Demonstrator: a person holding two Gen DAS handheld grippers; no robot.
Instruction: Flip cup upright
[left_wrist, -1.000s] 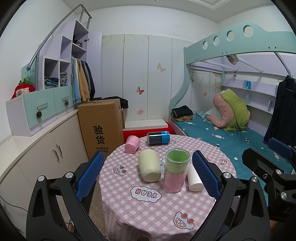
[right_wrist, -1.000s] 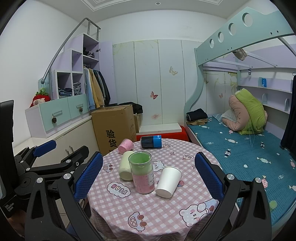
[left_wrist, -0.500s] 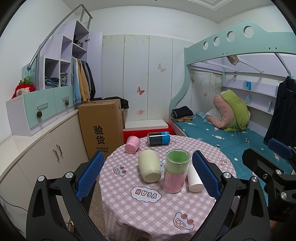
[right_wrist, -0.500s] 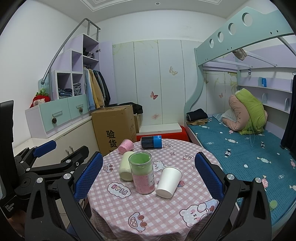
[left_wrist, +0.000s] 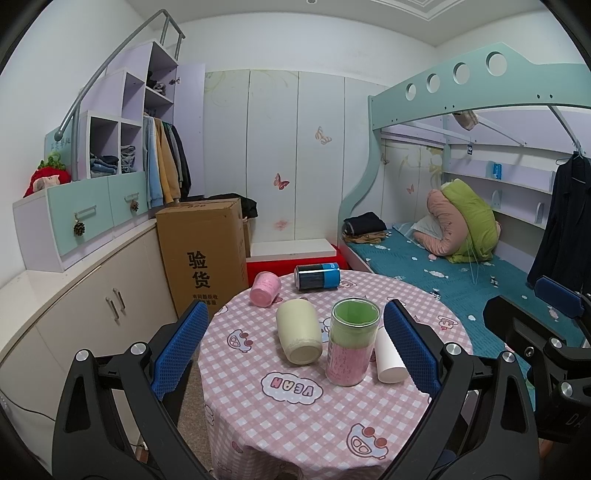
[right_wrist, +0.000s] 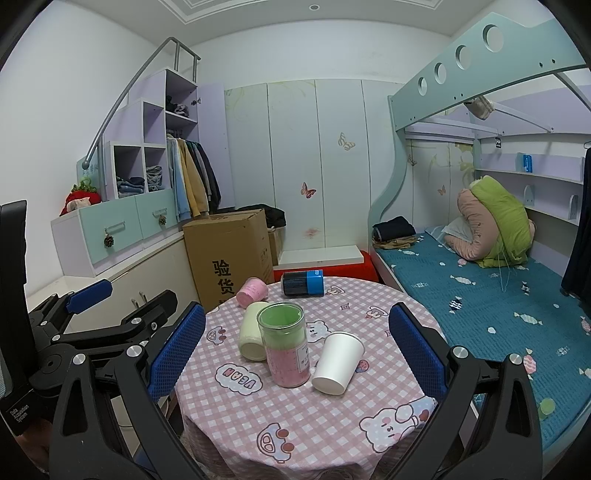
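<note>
A round table with a pink checked cloth (left_wrist: 295, 417) (right_wrist: 303, 417) holds several cups. A white paper cup (right_wrist: 338, 363) (left_wrist: 389, 360) lies tipped on its side. A cream cup (left_wrist: 298, 336) (right_wrist: 253, 336), a pink cup (left_wrist: 264, 288) (right_wrist: 252, 291) and a dark can with a blue band (left_wrist: 317, 277) (right_wrist: 303, 283) also lie on their sides. A clear jar with pink and green filling (left_wrist: 352, 341) (right_wrist: 285, 344) stands upright. My left gripper (left_wrist: 295, 343) and right gripper (right_wrist: 295, 347) are both open and empty, held back from the table.
A cardboard box (left_wrist: 203, 254) stands behind the table on the left, beside low cabinets (left_wrist: 74, 295). A bunk bed with a teal mattress (right_wrist: 480, 288) runs along the right. A red box (left_wrist: 291, 264) sits behind the table.
</note>
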